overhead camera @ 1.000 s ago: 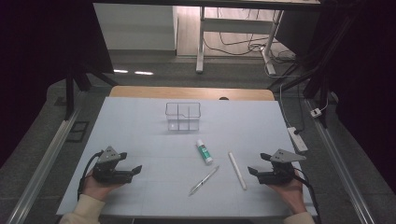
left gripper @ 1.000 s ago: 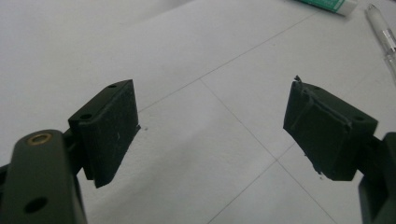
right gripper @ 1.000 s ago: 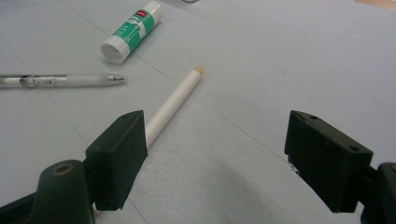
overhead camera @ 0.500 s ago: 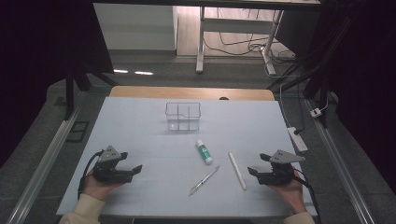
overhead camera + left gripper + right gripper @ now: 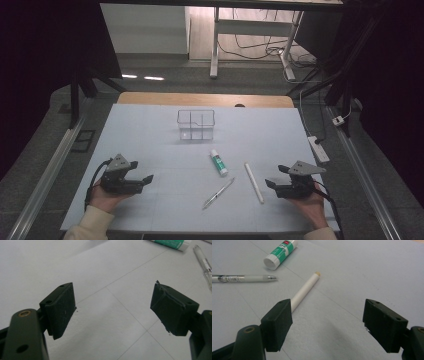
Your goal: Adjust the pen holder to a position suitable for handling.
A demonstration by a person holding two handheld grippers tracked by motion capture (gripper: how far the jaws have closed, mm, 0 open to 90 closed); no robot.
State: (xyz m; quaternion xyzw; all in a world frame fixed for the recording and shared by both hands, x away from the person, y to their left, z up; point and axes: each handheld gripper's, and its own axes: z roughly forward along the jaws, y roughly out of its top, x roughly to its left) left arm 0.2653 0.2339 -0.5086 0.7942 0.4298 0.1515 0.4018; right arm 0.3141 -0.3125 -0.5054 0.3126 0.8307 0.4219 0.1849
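1. The right gripper (image 5: 276, 185) rests low over the table (image 5: 150, 130) with its jaws spread wide and nothing between them; the left gripper (image 5: 141, 180) is likewise released and empty, well apart on the other side.
2. The white stick (image 5: 305, 291) lies just ahead and to the left of the right gripper, its near end passing behind the left jaw in the right gripper view. Its long axis runs away from the person, slightly slanted, so the jaws would likely need to close across it. The right hand is clearly nearer.
3. The pen (image 5: 218, 193) and the glue stick (image 5: 218, 162) lie just beyond it, between the grippers.
4. The clear divided container (image 5: 196, 124) stands farther back at mid-table, apparently empty.
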